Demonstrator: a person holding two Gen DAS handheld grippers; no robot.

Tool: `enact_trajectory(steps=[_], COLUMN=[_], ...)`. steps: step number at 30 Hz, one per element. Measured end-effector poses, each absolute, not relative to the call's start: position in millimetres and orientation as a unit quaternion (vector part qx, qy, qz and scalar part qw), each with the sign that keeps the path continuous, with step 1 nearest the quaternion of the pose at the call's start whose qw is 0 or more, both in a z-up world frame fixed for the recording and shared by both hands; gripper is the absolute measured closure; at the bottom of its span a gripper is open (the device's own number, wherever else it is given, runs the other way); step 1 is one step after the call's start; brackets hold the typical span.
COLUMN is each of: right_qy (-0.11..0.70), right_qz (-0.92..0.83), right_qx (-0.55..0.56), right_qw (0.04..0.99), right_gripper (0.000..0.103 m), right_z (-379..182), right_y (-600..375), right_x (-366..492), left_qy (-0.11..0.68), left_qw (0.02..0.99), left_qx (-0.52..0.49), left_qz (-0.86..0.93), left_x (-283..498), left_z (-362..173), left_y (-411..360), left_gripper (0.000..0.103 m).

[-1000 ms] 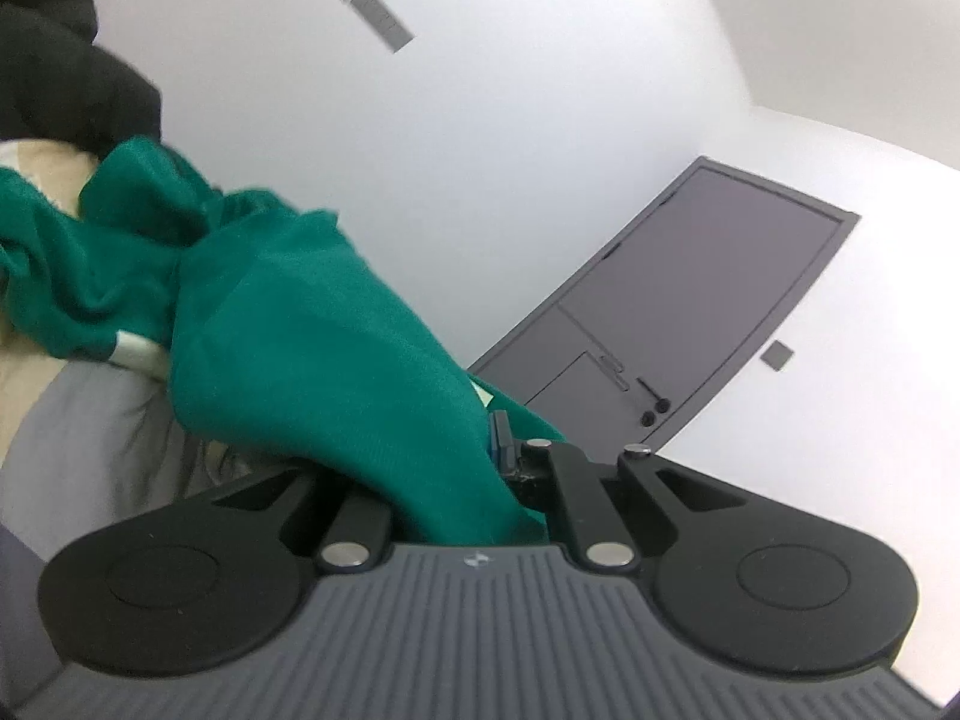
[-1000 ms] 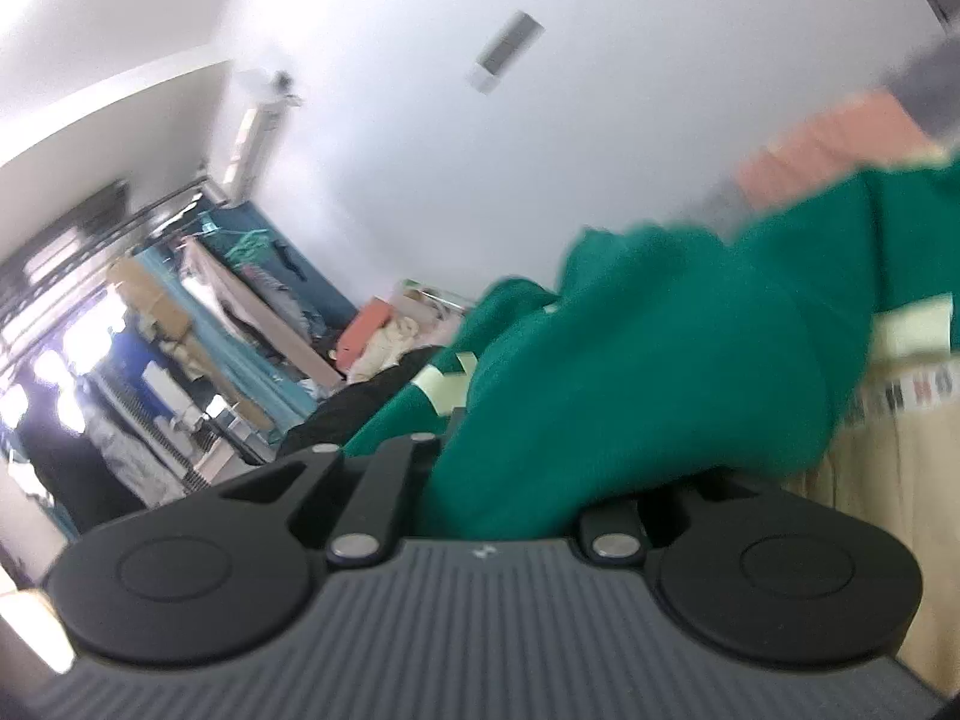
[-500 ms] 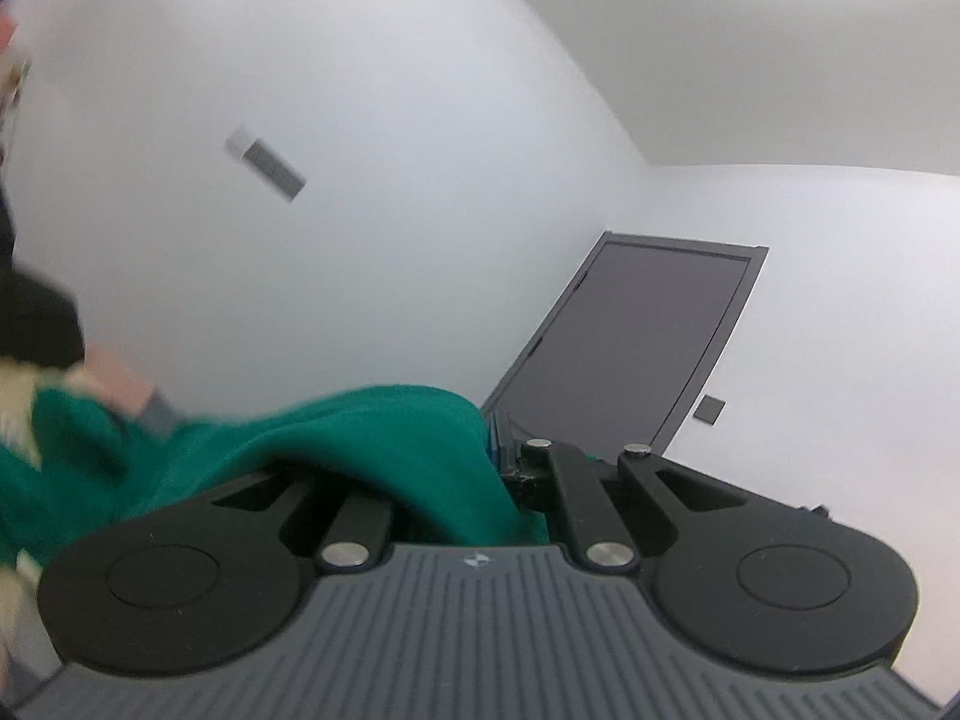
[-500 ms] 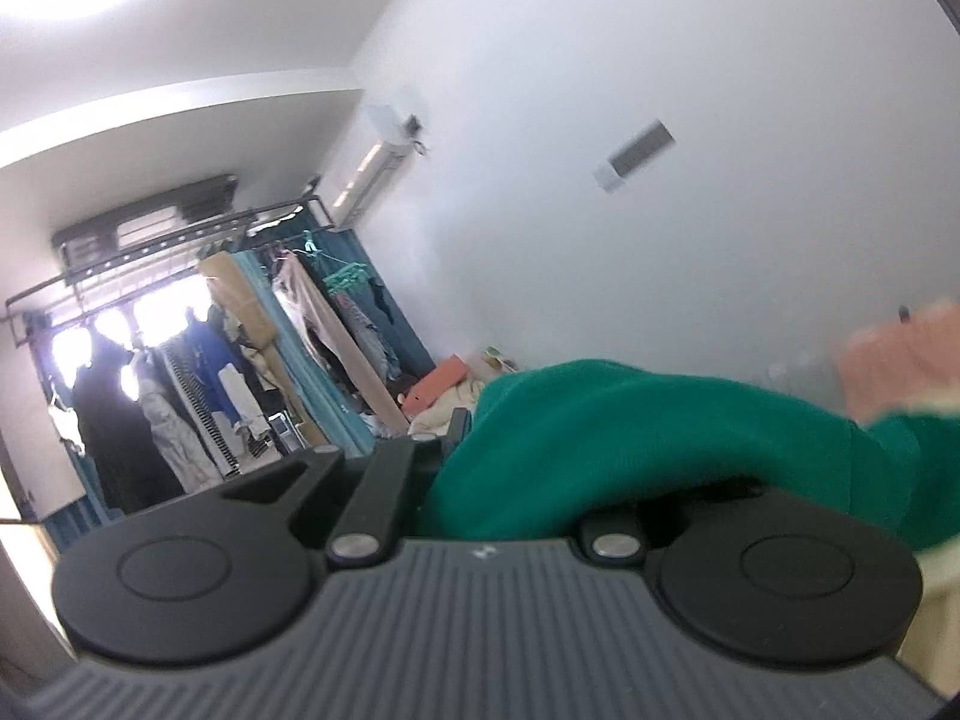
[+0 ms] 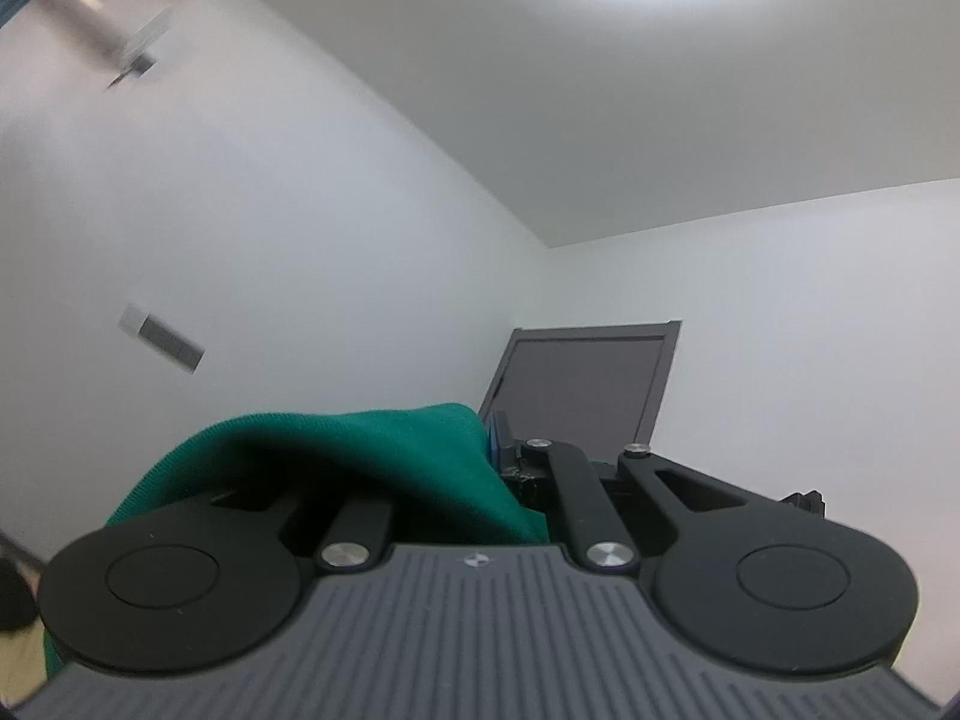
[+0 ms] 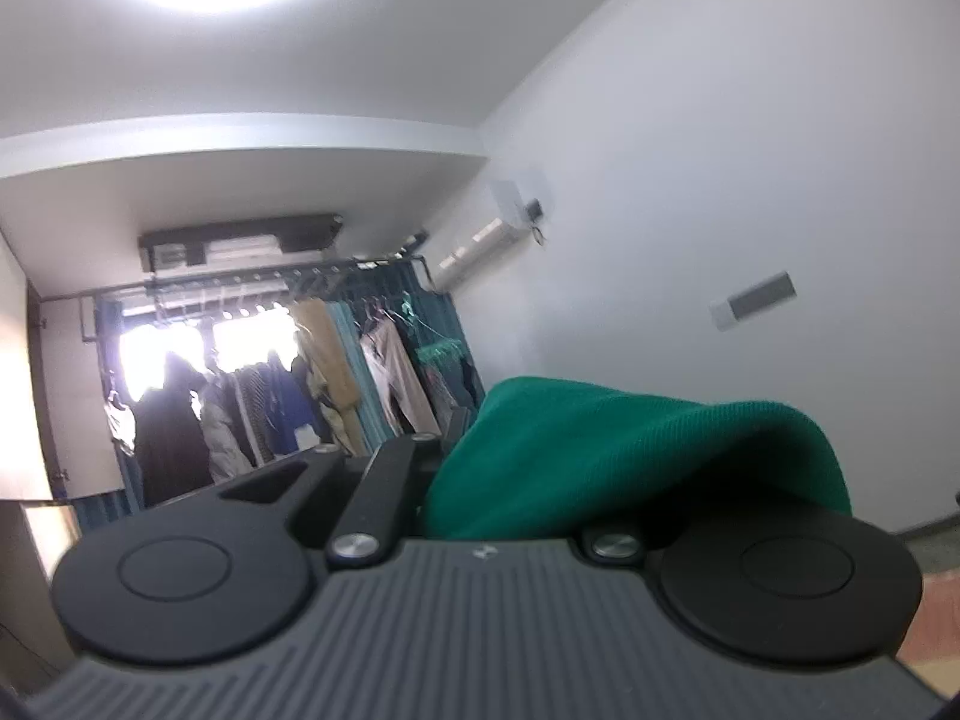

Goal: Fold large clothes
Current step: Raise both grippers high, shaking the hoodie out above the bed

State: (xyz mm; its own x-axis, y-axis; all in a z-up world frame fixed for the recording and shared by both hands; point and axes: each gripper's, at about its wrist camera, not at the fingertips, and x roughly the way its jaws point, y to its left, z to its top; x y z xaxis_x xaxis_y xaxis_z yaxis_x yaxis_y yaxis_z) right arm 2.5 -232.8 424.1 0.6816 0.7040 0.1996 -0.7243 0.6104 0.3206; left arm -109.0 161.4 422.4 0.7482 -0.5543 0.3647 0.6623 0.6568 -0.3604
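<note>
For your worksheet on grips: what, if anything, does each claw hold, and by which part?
Both hold the green garment. The left claw and right claw each pinch a bunched fold of it; which part of the garment cannot be told.

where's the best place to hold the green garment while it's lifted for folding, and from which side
By its top edge, one spot per gripper, coming from the near side. The green garment is bunched at the left gripper and drapes leftward; in the right wrist view it is bunched at the right gripper and drapes rightward. So both appear shut on it, probably letting the rest hang, though that part is out of view.
</note>
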Motion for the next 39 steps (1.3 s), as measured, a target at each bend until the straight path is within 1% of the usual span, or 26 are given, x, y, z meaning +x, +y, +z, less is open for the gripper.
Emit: enact_trajectory(steps=[3,5,7,10,12,16,19,23,28,33,34,37,39], right_qy=[-0.055,-0.072,-0.070,-0.033,0.002,0.066,0.082,0.098,0.131,0.178,0.192,0.228,0.242], right_qz=[0.399,0.389,0.373,0.347,0.333,0.299,0.272,0.243,0.219,0.196,0.193,0.183,0.176], right_qx=[0.175,0.170,0.162,0.169,0.173,0.171,0.160,0.146,0.120,0.116,0.121,0.108,0.096], right_qw=[0.898,0.903,0.911,0.922,0.927,0.937,0.946,0.954,0.960,0.957,0.955,0.950,0.949], right_gripper=[0.085,0.085,0.085,0.085,0.085,0.085,0.085,0.085,0.085,0.085,0.085,0.085,0.085], right_z=[459,474,478,455,430,361,305,235,150,64,49,5,-13], right_y=[-228,-225,-218,-213,-211,-208,-199,-182,-156,-151,-149,-145,-138], right_x=[-1,2,10,42,67,125,177,253,352,424,435,455,458], left_qy=[-0.125,-0.128,-0.120,-0.083,-0.049,-0.005,0.032,0.079,0.130,0.203,0.215,0.254,0.269], left_qw=[0.908,0.913,0.922,0.928,0.931,0.951,0.954,0.958,0.956,0.935,0.933,0.930,0.932], left_qx=[-0.220,-0.211,-0.204,-0.220,-0.233,-0.206,-0.223,-0.231,-0.235,-0.268,-0.267,-0.246,-0.222], left_qz=[-0.334,-0.324,-0.306,-0.290,-0.278,-0.229,-0.196,-0.147,-0.122,-0.115,-0.112,-0.099,-0.094], left_x=[-108,-101,-82,-49,-20,36,90,172,274,370,382,401,409], left_z=[472,493,498,478,448,373,313,248,158,69,45,-1,-19], left_y=[160,157,151,149,145,126,121,118,131,149,152,152,151], left_gripper=[0.094,0.094,0.094,0.094,0.094,0.094,0.094,0.094,0.094,0.094,0.094,0.094,0.094])
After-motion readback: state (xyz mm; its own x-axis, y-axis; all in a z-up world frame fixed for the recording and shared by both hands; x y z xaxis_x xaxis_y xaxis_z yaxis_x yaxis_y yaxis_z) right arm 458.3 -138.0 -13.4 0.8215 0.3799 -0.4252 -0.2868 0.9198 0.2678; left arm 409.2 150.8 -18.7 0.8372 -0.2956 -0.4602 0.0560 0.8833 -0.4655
